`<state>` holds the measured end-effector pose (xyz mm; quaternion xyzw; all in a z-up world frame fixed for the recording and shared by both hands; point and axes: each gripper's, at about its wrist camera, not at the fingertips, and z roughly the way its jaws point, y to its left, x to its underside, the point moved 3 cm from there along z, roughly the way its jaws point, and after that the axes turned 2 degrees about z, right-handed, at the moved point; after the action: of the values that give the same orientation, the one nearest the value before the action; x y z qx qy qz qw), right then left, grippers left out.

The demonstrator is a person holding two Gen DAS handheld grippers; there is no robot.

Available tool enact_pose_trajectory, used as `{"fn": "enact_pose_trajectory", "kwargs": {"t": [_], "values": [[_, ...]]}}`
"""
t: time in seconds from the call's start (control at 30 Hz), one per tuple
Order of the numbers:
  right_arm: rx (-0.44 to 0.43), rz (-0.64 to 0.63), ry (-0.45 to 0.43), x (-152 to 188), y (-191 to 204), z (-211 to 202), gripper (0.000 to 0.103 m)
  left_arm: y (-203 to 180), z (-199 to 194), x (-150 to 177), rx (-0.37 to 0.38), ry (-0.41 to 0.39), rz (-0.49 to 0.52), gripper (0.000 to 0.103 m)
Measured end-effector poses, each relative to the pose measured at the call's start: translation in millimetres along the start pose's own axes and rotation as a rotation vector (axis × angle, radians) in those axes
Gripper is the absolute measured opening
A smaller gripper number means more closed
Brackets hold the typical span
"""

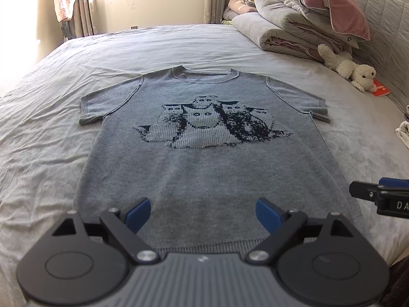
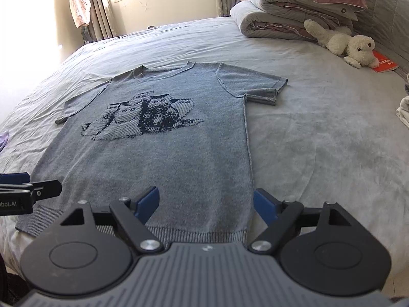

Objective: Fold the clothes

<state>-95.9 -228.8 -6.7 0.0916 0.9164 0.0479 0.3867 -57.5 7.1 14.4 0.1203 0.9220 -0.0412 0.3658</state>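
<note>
While both grippers gape empty, the sweater [image 1: 204, 168] lies flat

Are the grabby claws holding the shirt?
No. The left hand-held gripper and right hand-held gripper are both open and empty above the flat grey knitted short-sleeved sweater.

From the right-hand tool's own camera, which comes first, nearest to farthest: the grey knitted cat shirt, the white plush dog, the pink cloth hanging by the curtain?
1. Grey knitted cat shirt, directly ahead.
2. White plush dog, far right.
3. Pink hanging cloth, far left, beyond the bed.
</note>
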Motion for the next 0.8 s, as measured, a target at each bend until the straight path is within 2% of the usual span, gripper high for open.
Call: {"fn": "enact_pose_trajectory", "kwargs": {"t": [0.23,0.53,0.8], "values": [[-0.002,0.075,-0.003,-46,-23,42,0.088,5,38,-32,0.014,-0.018,0.032,0.096],[0.031,0.202,0.074,-88,-54,116,0.088,22,98,-56,-0.006,-0.027,0.017,0.096],[0.074,0.215,0.029,-103,-69,151,0.088,38,135,-60,-0.007,-0.043,-0.040,0.097]]}}
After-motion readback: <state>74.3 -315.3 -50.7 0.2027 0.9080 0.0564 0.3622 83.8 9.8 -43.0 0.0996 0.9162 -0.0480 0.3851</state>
